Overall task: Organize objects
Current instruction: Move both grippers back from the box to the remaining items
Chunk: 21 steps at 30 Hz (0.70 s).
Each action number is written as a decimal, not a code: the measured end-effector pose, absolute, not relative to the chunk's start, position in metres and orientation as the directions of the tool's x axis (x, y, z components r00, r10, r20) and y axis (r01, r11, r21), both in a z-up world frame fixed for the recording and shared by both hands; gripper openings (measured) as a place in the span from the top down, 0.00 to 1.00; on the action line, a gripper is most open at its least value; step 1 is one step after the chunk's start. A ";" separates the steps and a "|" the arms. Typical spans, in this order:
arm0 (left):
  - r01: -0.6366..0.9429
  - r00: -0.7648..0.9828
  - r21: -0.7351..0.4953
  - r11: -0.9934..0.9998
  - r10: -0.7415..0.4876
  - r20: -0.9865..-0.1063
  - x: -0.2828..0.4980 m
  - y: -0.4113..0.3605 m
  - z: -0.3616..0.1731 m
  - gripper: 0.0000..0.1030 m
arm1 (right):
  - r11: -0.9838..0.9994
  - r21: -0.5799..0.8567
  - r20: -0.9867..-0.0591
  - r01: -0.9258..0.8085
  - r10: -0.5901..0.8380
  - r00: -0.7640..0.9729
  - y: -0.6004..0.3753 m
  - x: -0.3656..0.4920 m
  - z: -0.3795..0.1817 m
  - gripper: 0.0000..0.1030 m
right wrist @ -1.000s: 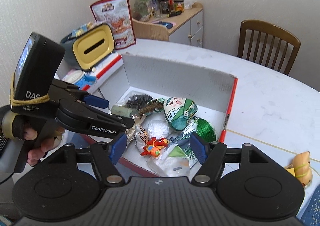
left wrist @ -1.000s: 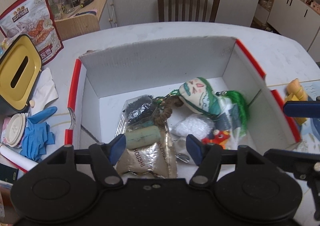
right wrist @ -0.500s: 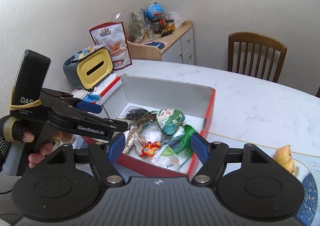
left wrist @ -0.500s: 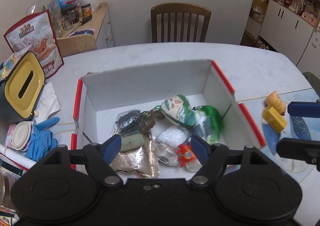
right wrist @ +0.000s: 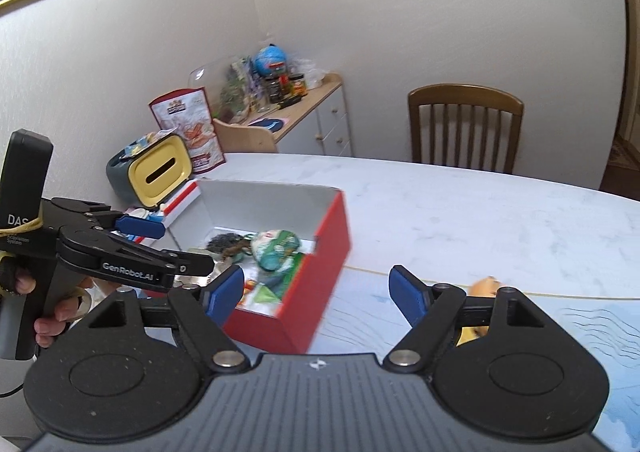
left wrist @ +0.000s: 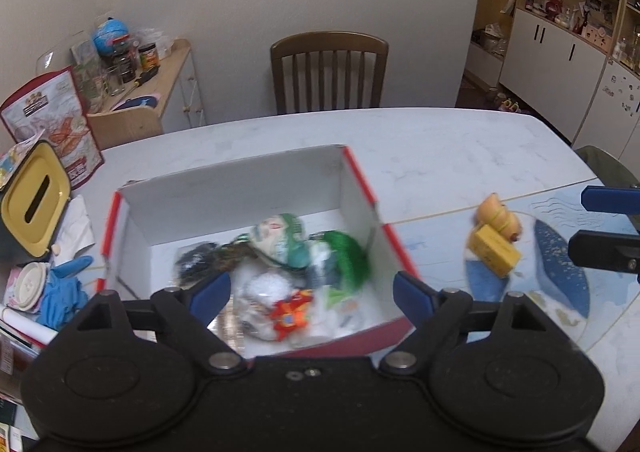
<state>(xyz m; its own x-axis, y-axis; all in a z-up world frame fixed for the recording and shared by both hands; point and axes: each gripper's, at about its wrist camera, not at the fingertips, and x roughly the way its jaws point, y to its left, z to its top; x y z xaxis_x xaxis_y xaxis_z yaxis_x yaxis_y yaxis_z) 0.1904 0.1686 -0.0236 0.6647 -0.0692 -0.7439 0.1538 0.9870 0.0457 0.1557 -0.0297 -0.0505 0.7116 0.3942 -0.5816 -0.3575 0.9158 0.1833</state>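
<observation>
Reaching for the leftover pieces looks like the step in hand: both tools are empty, each with its blue fingers spread wide. The left gripper (left wrist: pixel 311 294) hovers over the near wall of the red-and-white box (left wrist: pixel 362 180), and the right gripper (right wrist: pixel 316 292) hangs beyond the box's right side, above the blue-patterned mat (right wrist: pixel 592 328).

Most of the objects already lie inside the box, just ahead of the left tool's fingertips: a green-haired doll head (left wrist: pixel 280 238), a green tassel (left wrist: pixel 348 256), a small red toy (left wrist: pixel 290 314) and some bags (blurred, hard to name). Still out on the mat, ahead and to the right of the left tool, sit a yellow block (left wrist: pixel 495 254) and an orange-tan shell-like piece (left wrist: pixel 498 214), touching each other.

I judge the main risk to be the two tools meeting, since the right one's fingers already show at the far right edge of the left view, close to that pair. A grab at the pair could also catch only one piece and knock the other across the mat. On the carry back, the box's right wall is a lip to clear.

Room is generous ahead and to the right on the white table (left wrist: pixel 440 148); the left of the box is crowded with a yellow-lidded bin (left wrist: pixel 34 198) and a blue glove (left wrist: pixel 60 292).
</observation>
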 end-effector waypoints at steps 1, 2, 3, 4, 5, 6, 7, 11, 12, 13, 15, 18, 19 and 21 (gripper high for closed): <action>0.157 0.665 0.045 0.987 -0.072 -0.743 0.190 0.161 -0.023 0.14 | 0.917 0.180 -0.582 -0.355 0.390 0.713 -0.038 0.154 -0.050 0.23; 0.159 0.666 0.045 0.986 -0.074 -0.743 0.189 0.154 -0.023 0.14 | 0.919 0.176 -0.583 -0.352 0.386 0.715 -0.047 0.152 -0.051 0.23; 0.160 0.666 0.045 0.986 -0.075 -0.742 0.188 0.146 -0.023 0.13 | 0.920 0.174 -0.584 -0.350 0.383 0.716 -0.055 0.151 -0.052 0.23; 0.162 0.667 0.043 0.986 -0.077 -0.741 0.188 0.139 -0.023 0.13 | 0.921 0.175 -0.584 -0.347 0.381 0.717 -0.065 0.151 -0.052 0.23; 0.164 0.667 0.041 0.986 -0.081 -0.740 0.188 0.132 -0.024 0.12 | 0.922 0.178 -0.584 -0.345 0.381 0.716 -0.074 0.150 -0.053 0.22; 0.167 0.668 0.039 0.985 -0.084 -0.740 0.187 0.125 -0.024 0.12 | 0.922 0.180 -0.585 -0.342 0.380 0.717 -0.084 0.150 -0.054 0.21; 0.169 0.668 0.040 0.985 -0.085 -0.739 0.188 0.119 -0.025 0.11 | 0.924 0.179 -0.585 -0.337 0.376 0.718 -0.093 0.150 -0.056 0.21; 0.173 0.673 0.040 0.984 -0.088 -0.734 0.189 0.092 -0.028 0.04 | 0.930 0.181 -0.592 -0.319 0.362 0.720 -0.126 0.153 -0.061 0.20; 0.174 0.674 0.040 0.984 -0.089 -0.733 0.190 0.086 -0.030 0.03 | 0.932 0.181 -0.594 -0.315 0.359 0.720 -0.134 0.155 -0.063 0.20; 0.174 0.675 0.039 0.984 -0.091 -0.732 0.191 0.079 -0.031 0.03 | 0.932 0.183 -0.596 -0.311 0.357 0.719 -0.142 0.156 -0.065 0.20; 0.176 0.673 0.030 0.984 -0.098 -0.733 0.193 0.067 -0.034 0.01 | 0.934 0.183 -0.599 -0.307 0.354 0.718 -0.156 0.160 -0.069 0.20; 0.173 0.672 0.024 0.985 -0.100 -0.734 0.198 0.048 -0.040 0.01 | 0.935 0.180 -0.605 -0.305 0.350 0.715 -0.173 0.169 -0.074 0.20; 0.171 0.669 0.019 0.985 -0.102 -0.736 0.199 0.042 -0.043 0.01 | 0.936 0.178 -0.608 -0.303 0.347 0.714 -0.178 0.173 -0.076 0.20; 0.167 0.667 0.009 0.986 -0.106 -0.738 0.202 0.032 -0.049 0.01 | 0.937 0.179 -0.612 -0.299 0.344 0.712 -0.188 0.180 -0.080 0.20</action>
<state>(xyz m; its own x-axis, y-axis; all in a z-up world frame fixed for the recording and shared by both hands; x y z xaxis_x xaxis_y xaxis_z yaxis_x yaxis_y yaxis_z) 0.2016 0.0316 -0.0488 0.6666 -0.1061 -0.7378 0.1670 0.9859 0.0091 0.1800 -0.1881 -0.0800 0.7124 0.3439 -0.6118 -0.2989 0.9374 0.1788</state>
